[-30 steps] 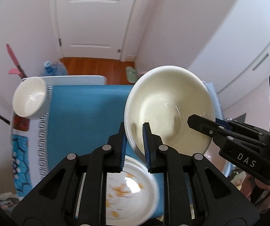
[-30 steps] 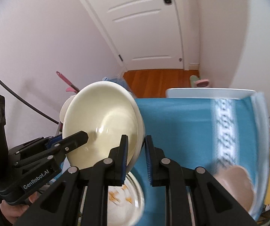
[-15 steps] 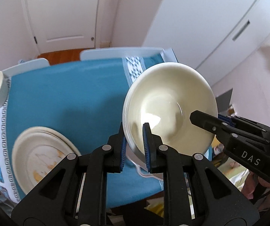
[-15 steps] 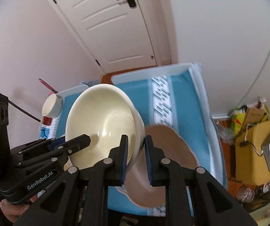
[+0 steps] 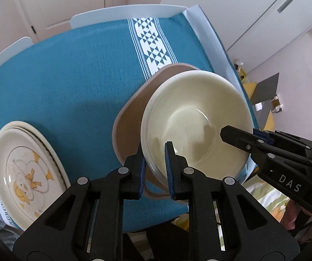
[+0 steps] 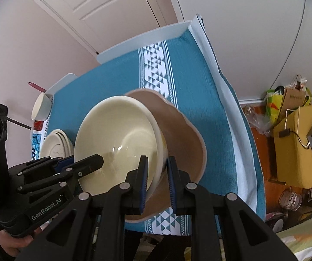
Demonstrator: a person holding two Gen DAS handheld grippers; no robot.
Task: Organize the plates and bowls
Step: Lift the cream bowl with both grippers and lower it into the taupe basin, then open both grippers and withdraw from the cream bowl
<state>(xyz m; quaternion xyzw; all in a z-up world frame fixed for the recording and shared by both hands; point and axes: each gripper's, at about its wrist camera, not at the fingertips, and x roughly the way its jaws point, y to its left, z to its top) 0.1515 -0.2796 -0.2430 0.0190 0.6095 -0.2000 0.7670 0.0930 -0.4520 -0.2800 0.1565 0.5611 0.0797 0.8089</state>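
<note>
A cream bowl [image 5: 195, 121] [image 6: 121, 139], with a doubled rim as if two are nested, hangs tilted between both grippers. My left gripper [image 5: 154, 152] [image 6: 84, 163] is shut on its near-left rim. My right gripper [image 6: 157, 163] [image 5: 243, 136] is shut on the opposite rim. Right under the bowl, a wavy-edged tan plate [image 5: 130, 126] [image 6: 184, 134] lies on the blue tablecloth [image 5: 69, 76]. I cannot tell whether the bowl touches it. A stack of cream plates with a duck picture [image 5: 25, 174] [image 6: 56, 143] sits at the table's left.
A small white bowl [image 6: 40, 108] stands at the table's far left corner. White chair backs [image 5: 123, 10] line the far edge. A yellow seat [image 6: 297, 143] and bags [image 6: 286, 100] crowd the floor on the right. A person's hand [image 6: 10, 243] holds the left gripper.
Both grippers carried the cream bowl to the right and downward, from above the duck plates to above the tan plate. Their grip on the rim is unchanged.
</note>
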